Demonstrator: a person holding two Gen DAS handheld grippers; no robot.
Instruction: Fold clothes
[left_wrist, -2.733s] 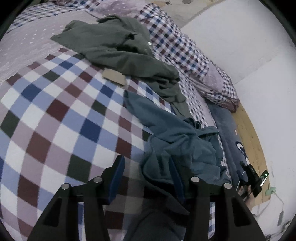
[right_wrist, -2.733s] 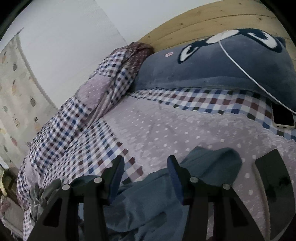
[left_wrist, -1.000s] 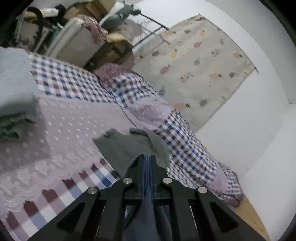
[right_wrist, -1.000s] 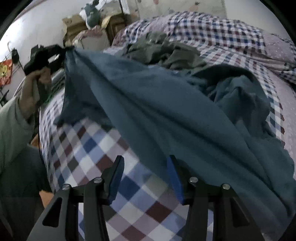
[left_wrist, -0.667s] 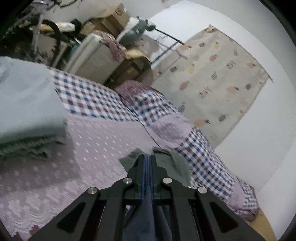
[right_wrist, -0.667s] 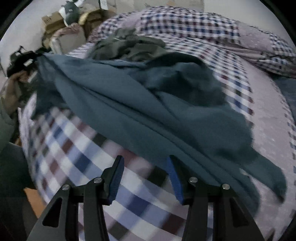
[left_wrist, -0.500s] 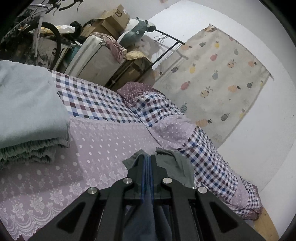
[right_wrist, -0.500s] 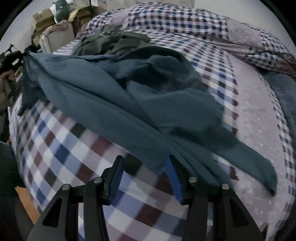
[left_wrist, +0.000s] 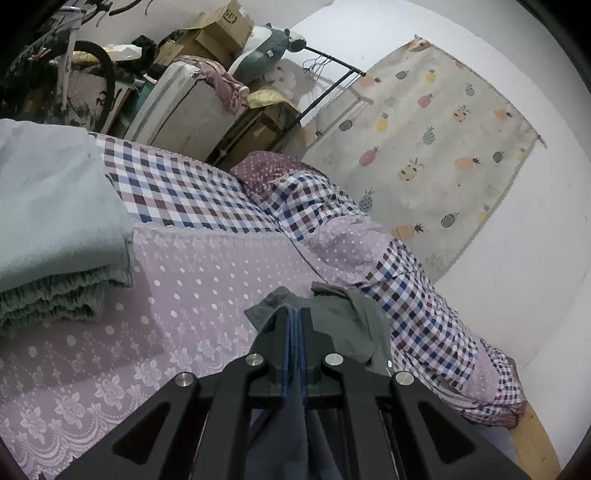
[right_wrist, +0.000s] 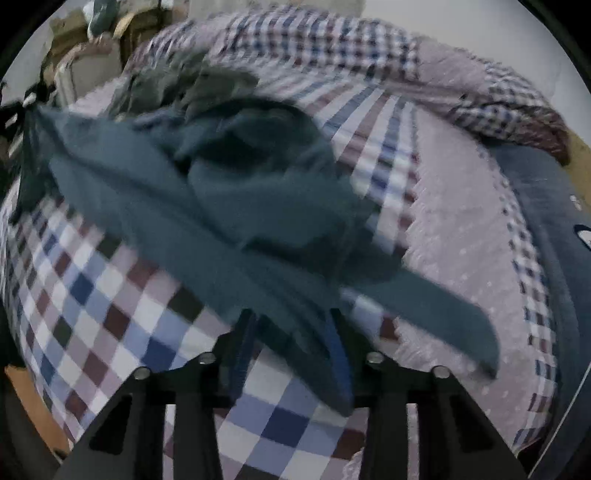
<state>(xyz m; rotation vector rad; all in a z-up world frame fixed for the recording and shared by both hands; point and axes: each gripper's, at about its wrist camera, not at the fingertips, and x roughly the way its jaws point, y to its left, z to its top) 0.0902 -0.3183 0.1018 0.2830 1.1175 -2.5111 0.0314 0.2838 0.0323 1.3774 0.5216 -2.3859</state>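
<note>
A blue garment (right_wrist: 229, 206) stretches slantwise over the checked bed sheet (right_wrist: 110, 295), pulled taut from the far left down to the near right. In the blurred right wrist view its lower edge lies between the jaws of my right gripper (right_wrist: 291, 332), which are closing; the pads do not visibly press on the cloth. My left gripper (left_wrist: 293, 314) is shut on another part of the blue garment (left_wrist: 295, 424), which hangs down between its fingers. A grey-green garment (left_wrist: 343, 317) lies crumpled on the bed just past the left fingertips, and the grey-green garment (right_wrist: 192, 85) sits behind the blue one.
A folded pale green stack (left_wrist: 55, 221) rests on the bed at the left. A rolled checked duvet (left_wrist: 369, 236) runs along the wall side. A dark blue pillow (right_wrist: 546, 221) lies at the right. A suitcase and boxes (left_wrist: 184, 107) stand beyond the bed's end.
My right gripper has travelled along the blue garment toward its lower edge and its jaws have narrowed around the cloth. The left gripper stays shut on the garment and has tipped upward a little.
</note>
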